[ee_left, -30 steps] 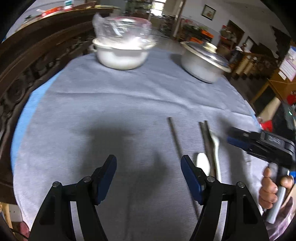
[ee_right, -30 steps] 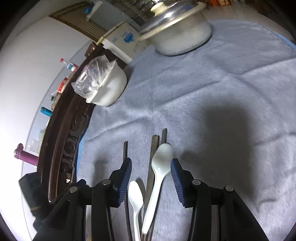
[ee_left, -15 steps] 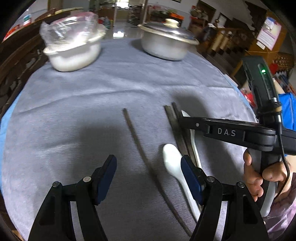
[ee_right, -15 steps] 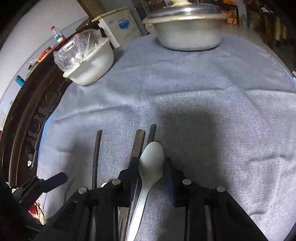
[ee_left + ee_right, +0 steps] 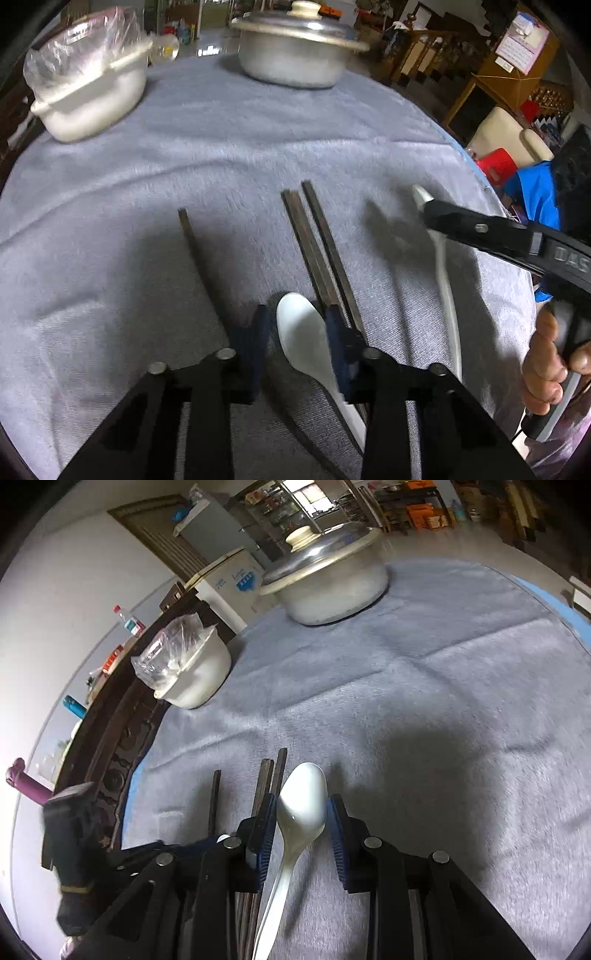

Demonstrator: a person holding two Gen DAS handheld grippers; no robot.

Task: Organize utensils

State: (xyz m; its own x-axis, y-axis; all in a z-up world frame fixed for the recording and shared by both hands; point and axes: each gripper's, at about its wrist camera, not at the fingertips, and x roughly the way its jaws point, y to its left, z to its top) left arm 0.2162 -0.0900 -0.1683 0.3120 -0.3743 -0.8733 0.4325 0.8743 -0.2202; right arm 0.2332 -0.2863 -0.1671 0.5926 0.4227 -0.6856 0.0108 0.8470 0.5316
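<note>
Two white spoons and several dark chopsticks lie on a grey cloth. My left gripper (image 5: 295,328) is shut on one white spoon (image 5: 304,332), with its bowl between the pads. A chopstick pair (image 5: 317,251) lies just right of it and a single chopstick (image 5: 194,243) to the left. My right gripper (image 5: 301,819) is shut on the other white spoon (image 5: 301,812) and holds it lifted off the cloth; it shows in the left wrist view (image 5: 448,295) at the right. The chopsticks (image 5: 269,782) lie left of it.
A white bowl with a plastic bag (image 5: 88,92) stands at the far left and a lidded metal pot (image 5: 295,55) at the far middle. A dark carved wooden rail (image 5: 122,738) runs along the left edge. The cloth's right edge (image 5: 480,177) drops off to the room.
My left gripper moved right and closed on the near spoon. My right gripper lifted the other spoon off the chopsticks and carried it to the right.
</note>
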